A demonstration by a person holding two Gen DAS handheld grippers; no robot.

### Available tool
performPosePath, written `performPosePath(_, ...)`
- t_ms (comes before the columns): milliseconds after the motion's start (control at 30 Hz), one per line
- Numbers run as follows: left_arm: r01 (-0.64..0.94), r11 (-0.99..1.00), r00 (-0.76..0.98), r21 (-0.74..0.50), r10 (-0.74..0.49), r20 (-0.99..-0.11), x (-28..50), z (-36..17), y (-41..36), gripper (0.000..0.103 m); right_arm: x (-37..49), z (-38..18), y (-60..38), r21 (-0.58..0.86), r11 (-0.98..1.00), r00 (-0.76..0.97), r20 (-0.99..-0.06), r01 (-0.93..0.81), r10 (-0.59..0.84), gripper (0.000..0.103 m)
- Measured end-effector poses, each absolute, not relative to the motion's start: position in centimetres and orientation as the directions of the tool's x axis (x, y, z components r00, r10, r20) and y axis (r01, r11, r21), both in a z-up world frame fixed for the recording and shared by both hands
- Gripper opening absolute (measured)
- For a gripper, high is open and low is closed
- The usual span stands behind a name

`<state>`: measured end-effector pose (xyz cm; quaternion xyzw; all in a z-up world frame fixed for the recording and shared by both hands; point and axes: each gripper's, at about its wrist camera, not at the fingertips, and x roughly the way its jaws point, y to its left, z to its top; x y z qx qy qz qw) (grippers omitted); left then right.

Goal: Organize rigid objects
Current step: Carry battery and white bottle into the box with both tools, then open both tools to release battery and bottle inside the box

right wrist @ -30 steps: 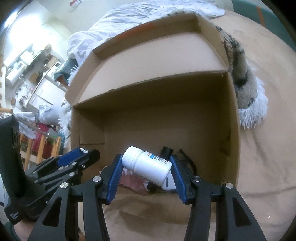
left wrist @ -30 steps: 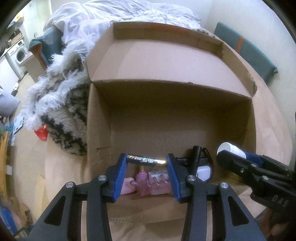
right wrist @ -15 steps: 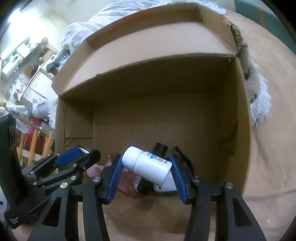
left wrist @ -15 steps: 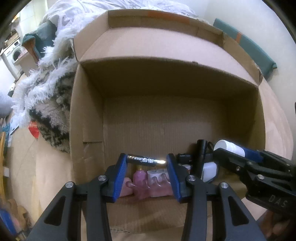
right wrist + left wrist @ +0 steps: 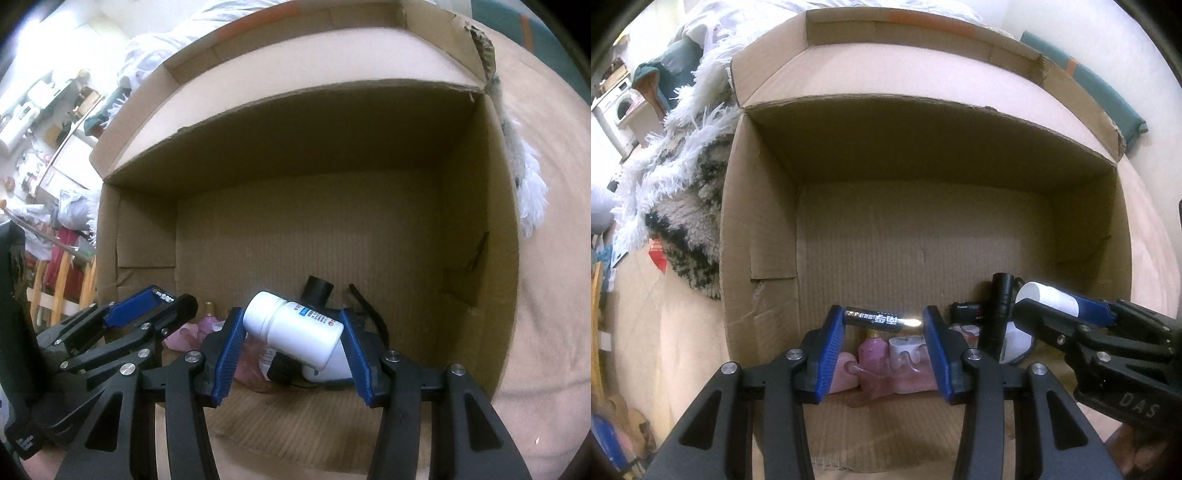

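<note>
Cardboard dominates the scene — an open corrugated cardboard box (image 5: 923, 229) with ribbed floor, creased walls and raised flaps, resting on tan fabric beside a shaggy black-and-white blanket (image 5: 683, 206). Over the box's near edge, the left gripper (image 5: 884, 332) is clenched on a slim, glossy black battery (image 5: 882, 319) with a gold end, held crosswise at the tips of its ribbed blue pads (image 5: 833, 354). Beside it the right gripper (image 5: 291, 341) grasps a smooth white plastic pill bottle (image 5: 295, 328) with a ridged cap and a blue-printed label, lying tilted between its pads, cap toward the left jaw. Both held things hang above the box floor near its front wall. Below them along that wall lies a small heap — a pink bottle (image 5: 873, 350), soft pink moulded pieces (image 5: 908, 365), a matt black cylindrical flashlight (image 5: 999, 310) standing on end and a rounded white object (image 5: 332, 369) with a black strap (image 5: 369, 314), toward the front right corner
</note>
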<state>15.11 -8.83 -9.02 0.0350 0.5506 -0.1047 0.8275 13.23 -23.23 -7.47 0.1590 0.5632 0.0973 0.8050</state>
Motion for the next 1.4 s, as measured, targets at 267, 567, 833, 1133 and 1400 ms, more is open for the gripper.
performPosePath(267,0.207,0.977,0.362,-0.058,-0.132,-0.923,15.0,-9.3,-9.4,0.04,13.5,-7.9,-23.5,0.372,0.928,0.342,-0.876,0.032,0.34,0.055)
performPosePath(567,0.216,0.976,0.383,-0.04,-0.123,-0.915,14.9,-9.1,-9.8,0.04,13.5,-7.9,-23.8,0.377,0.925,0.344,-0.874,0.036,0.343,0.055)
performPosePath(833,0.215,0.976,0.393,-0.03,-0.115,-0.913,14.6,-8.5,-9.3,0.051,13.3,-7.8,-24.3,0.402,0.914,0.358,-0.861,0.044,0.361,0.056)
performPosePath(1133,0.204,0.979,0.417,-0.011,-0.097,-0.904,14.4,-7.1,-9.0,0.064,13.2,-6.9,-25.5,0.472,0.878,0.405,-0.82,0.08,0.404,0.087)
performPosePath(1400,0.188,0.982,0.421,0.004,-0.077,-0.904,14.3,-6.5,-9.1,0.065,13.2,-6.7,-25.3,0.475,0.876,0.41,-0.817,0.078,0.406,0.091)
